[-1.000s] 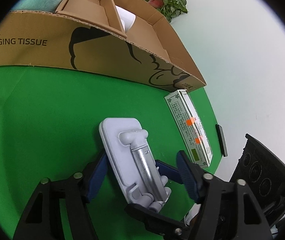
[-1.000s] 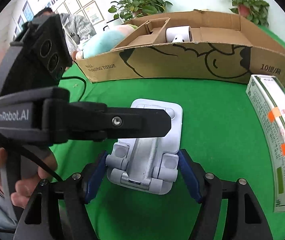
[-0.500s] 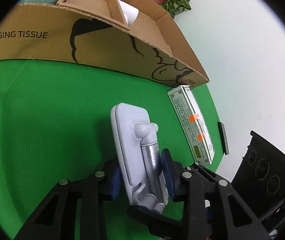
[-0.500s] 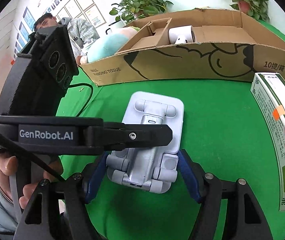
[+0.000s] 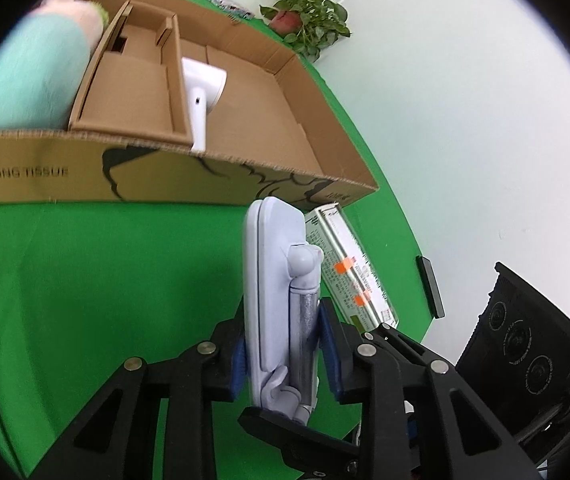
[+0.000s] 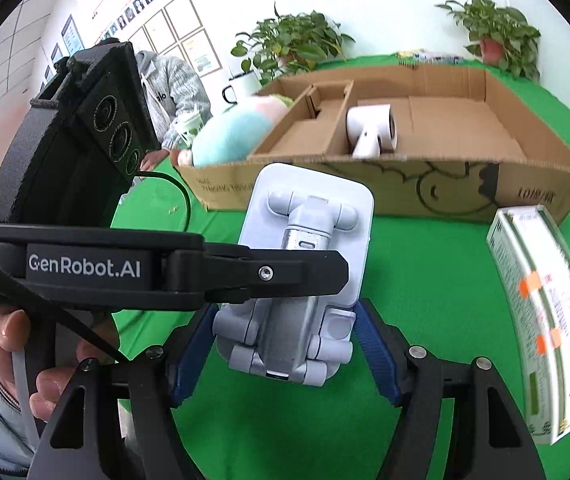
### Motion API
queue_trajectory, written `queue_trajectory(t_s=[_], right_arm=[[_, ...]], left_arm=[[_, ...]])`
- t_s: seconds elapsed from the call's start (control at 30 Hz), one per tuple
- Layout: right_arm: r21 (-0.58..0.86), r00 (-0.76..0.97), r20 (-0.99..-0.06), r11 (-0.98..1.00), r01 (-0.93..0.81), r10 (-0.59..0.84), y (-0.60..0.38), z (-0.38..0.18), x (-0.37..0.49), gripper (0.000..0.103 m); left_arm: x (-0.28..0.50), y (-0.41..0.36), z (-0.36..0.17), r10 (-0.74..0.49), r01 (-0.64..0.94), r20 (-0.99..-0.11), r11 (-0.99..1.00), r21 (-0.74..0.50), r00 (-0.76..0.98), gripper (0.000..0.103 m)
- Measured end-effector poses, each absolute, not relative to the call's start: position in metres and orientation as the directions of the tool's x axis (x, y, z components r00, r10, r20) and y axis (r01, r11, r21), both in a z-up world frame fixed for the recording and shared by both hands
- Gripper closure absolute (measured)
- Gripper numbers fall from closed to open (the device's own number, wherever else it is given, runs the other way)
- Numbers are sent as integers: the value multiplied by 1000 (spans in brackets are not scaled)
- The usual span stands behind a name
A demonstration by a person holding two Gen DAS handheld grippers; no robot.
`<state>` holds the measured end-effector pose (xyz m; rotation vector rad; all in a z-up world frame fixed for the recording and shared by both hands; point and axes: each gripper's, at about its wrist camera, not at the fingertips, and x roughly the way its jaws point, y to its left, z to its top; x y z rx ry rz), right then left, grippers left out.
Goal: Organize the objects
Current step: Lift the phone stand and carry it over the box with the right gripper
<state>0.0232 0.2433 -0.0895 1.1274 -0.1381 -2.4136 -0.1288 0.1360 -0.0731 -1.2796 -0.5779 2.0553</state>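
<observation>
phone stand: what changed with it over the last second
The left gripper closed its jaws on the phone stand, which lay flat on the green table between open jaws a second ago, and has raised and tipped it onto its edge. The right gripper stays open around the stand's lower end. The cardboard box and the green-and-white carton have not moved.

Black gripper (image 6: 285, 354), blue pads, seemingly grey sleeve.

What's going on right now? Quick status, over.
Left gripper shut on phone stand, lifted on edge. Right gripper open, its fingers either side of the stand. Box ahead; carton lies beside the path.
</observation>
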Motion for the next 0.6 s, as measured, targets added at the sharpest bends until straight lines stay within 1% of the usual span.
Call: queue_trajectory(t_s=[0.3,0.6], right_arm=[[244,-625,-651,-899,364,-430,252,-51,4,37],[224,-690,-583,-901,372,-430,260,3,-28,38]], left_arm=[[-151,155,-34,721,-358,-595,-693,-625,-357,75],[-174,165,27,703,-430,-574,-711,-556,-421,76]])
